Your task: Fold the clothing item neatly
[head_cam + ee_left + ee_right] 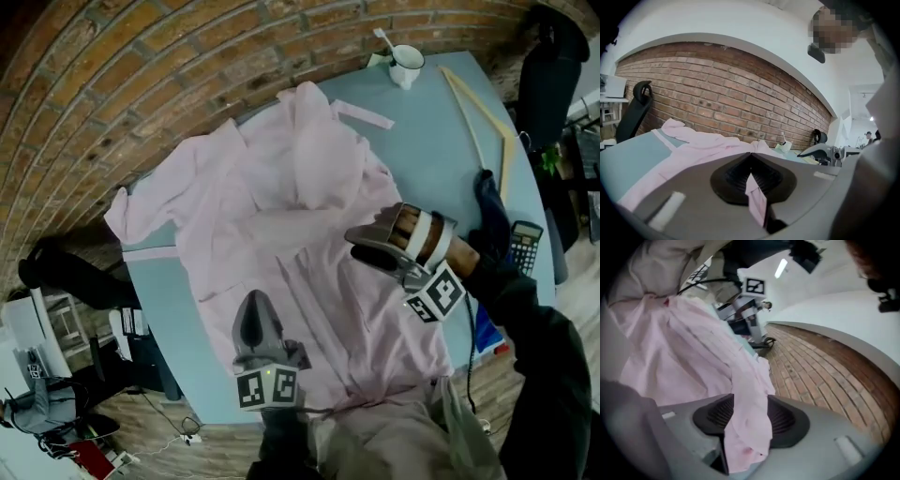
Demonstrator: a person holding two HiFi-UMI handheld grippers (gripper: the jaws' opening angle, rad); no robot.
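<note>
A pale pink garment (281,206) lies spread over the light blue table (441,141), one sleeve reaching the left edge. My left gripper (255,302) is over the garment's near part, shut on a thin fold of the pink cloth (757,197), which sticks out between its closed pads. My right gripper (363,246) hovers above the middle of the garment. Its jaws stand wide apart, and a band of pink cloth (747,418) drapes loosely through the gap. In the right gripper view the rest of the garment (684,348) hangs up toward the left gripper (750,310).
A white mug (406,66) stands at the table's far edge, with a strip of pink fabric (364,114) near it. Wooden sticks (478,112) lie at the right. A dark cloth (492,211) and a calculator (525,246) sit by the right edge. A brick wall (141,84) runs behind.
</note>
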